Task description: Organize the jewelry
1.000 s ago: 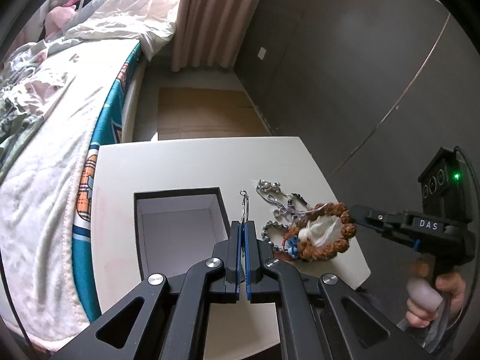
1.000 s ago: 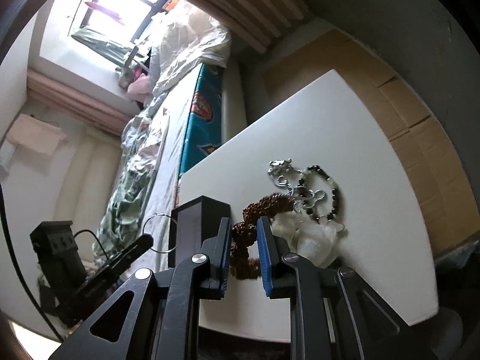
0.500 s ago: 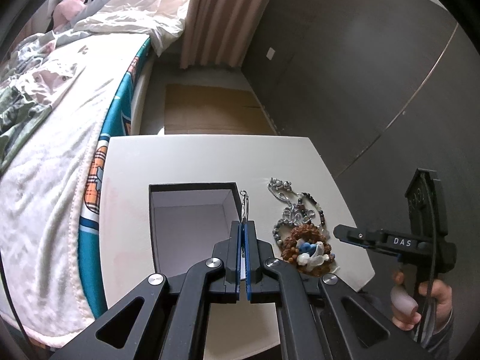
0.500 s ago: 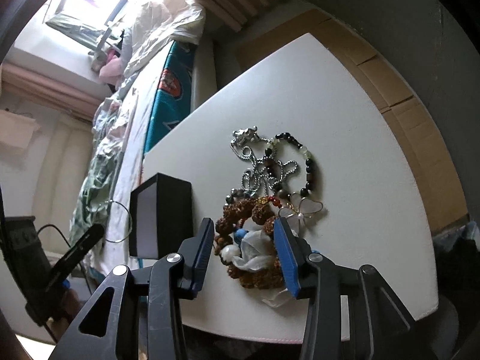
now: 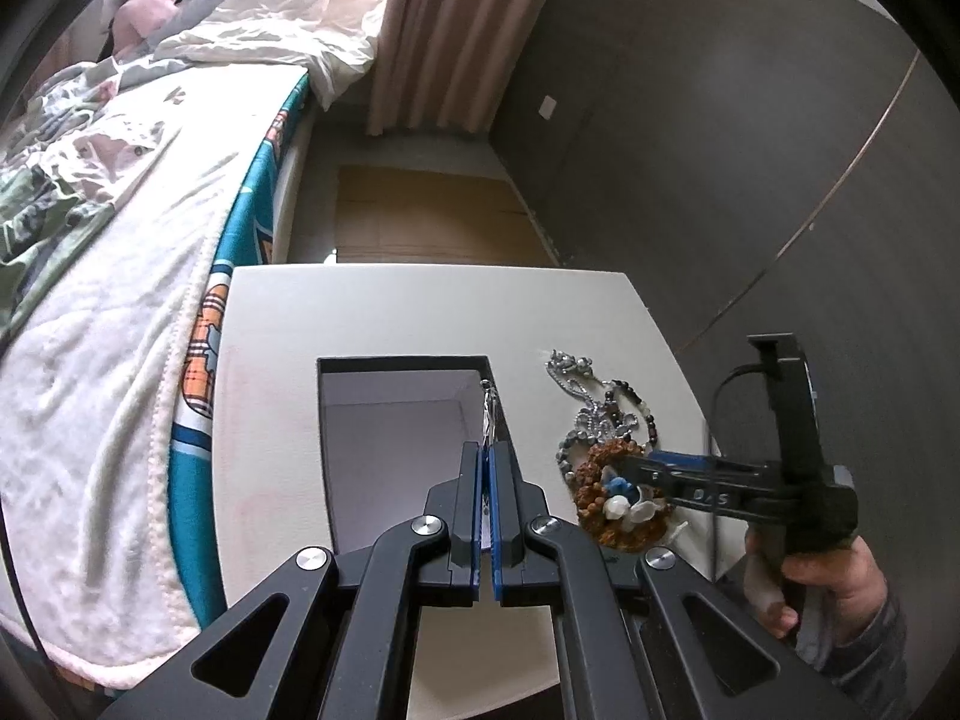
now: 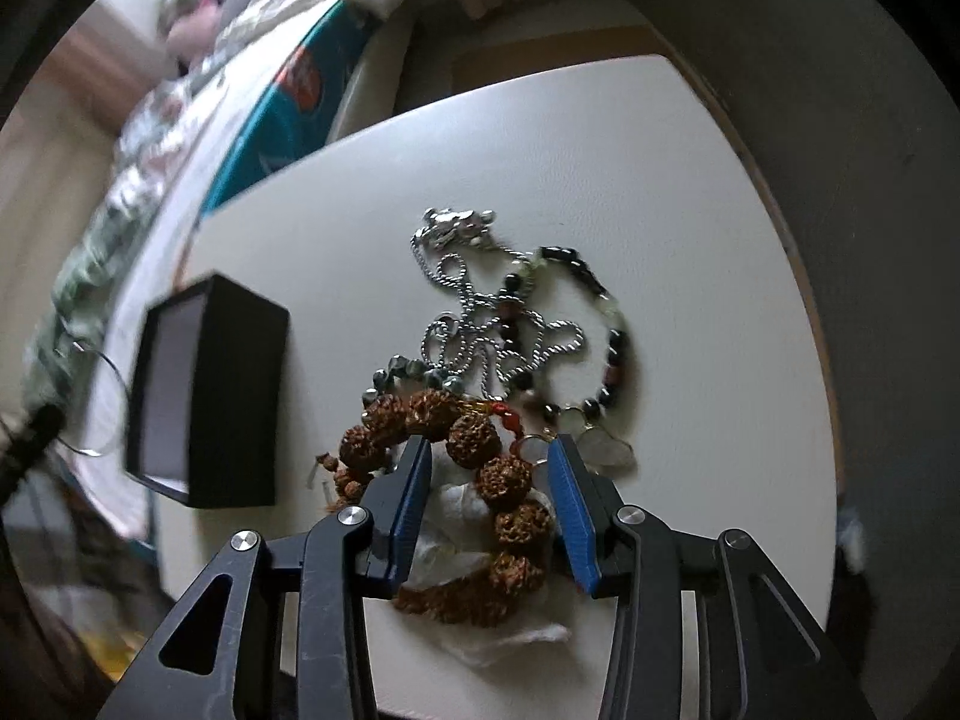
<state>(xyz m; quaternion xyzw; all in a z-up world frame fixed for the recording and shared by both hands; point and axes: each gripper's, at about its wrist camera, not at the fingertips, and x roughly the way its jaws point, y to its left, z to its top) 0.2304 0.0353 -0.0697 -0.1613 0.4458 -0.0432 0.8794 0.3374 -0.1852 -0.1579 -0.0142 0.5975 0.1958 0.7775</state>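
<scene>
My left gripper (image 5: 486, 450) is shut on a thin silver hoop earring (image 5: 489, 411) and holds it above the right edge of an open black box (image 5: 396, 444). The hoop (image 6: 99, 402) also shows in the right wrist view, beside the box (image 6: 234, 396). My right gripper (image 6: 489, 450) is open, its jaws astride a brown seed-bead bracelet (image 6: 504, 480) on the white table (image 6: 690, 180). The bracelet (image 5: 606, 498) lies on crumpled white tissue (image 6: 450, 516). Behind it lie a silver chain (image 6: 480, 312) and a dark bead bracelet (image 6: 606, 324).
The table (image 5: 390, 312) stands beside a bed (image 5: 120, 300) on the left. A dark wall (image 5: 720, 150) runs on the right. The table's near edge is close under both grippers.
My right gripper let go of the brown bracelet, which now lies on the table, opened wide and came down over it. My left gripper moved slightly forward over the box with the hoop.
</scene>
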